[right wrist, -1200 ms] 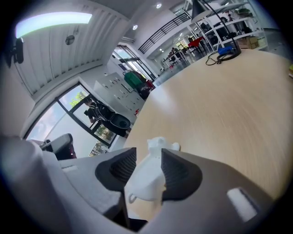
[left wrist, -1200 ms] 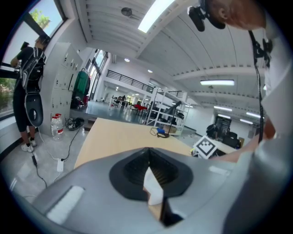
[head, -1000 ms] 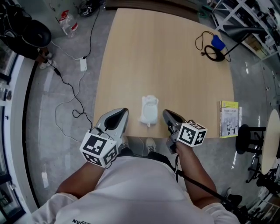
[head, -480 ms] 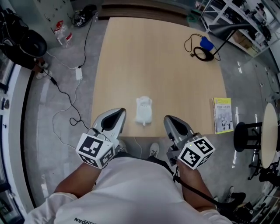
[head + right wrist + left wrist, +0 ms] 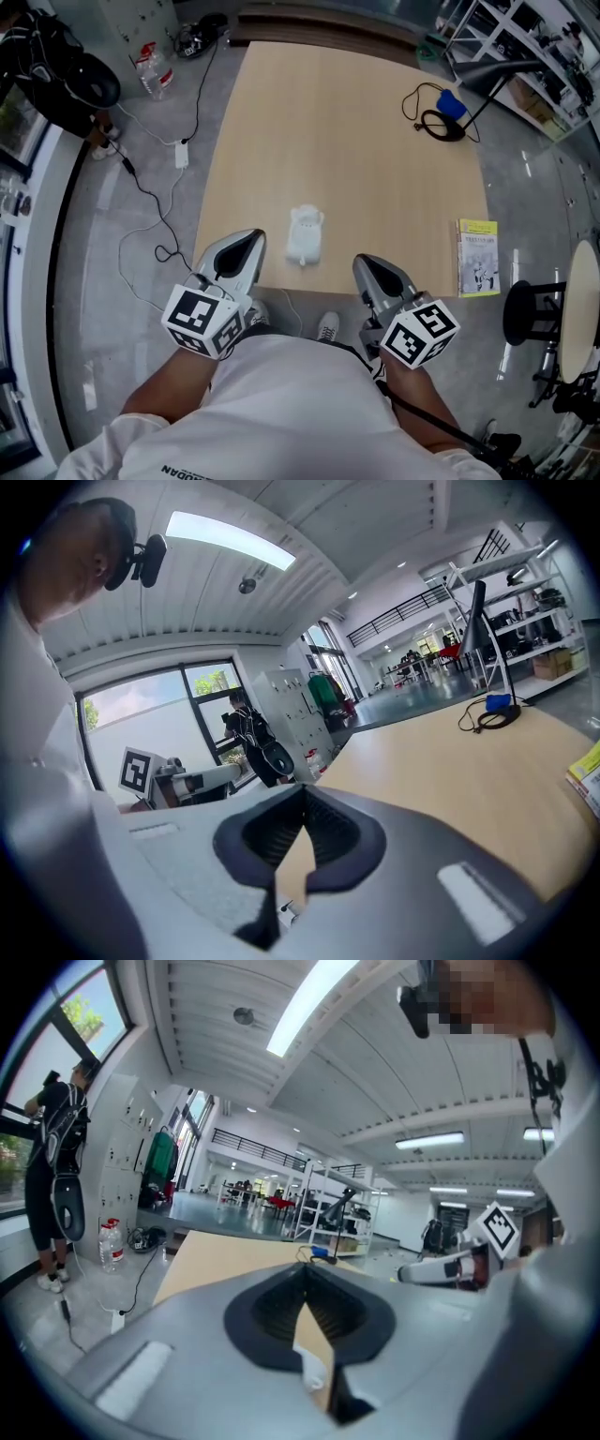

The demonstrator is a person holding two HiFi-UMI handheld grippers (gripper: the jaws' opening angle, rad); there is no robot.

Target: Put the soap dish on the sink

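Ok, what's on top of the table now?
White soap dish near the front edge, black cable and blue item at the far right corner, yellow booklet at the right edge. The left gripper and right gripper hide parts of the front edge.

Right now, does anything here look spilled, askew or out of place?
Nothing spilled or damaged. The soap dish lies near the table's front edge, clear of the left gripper and right gripper; oddly, no sink is in view.
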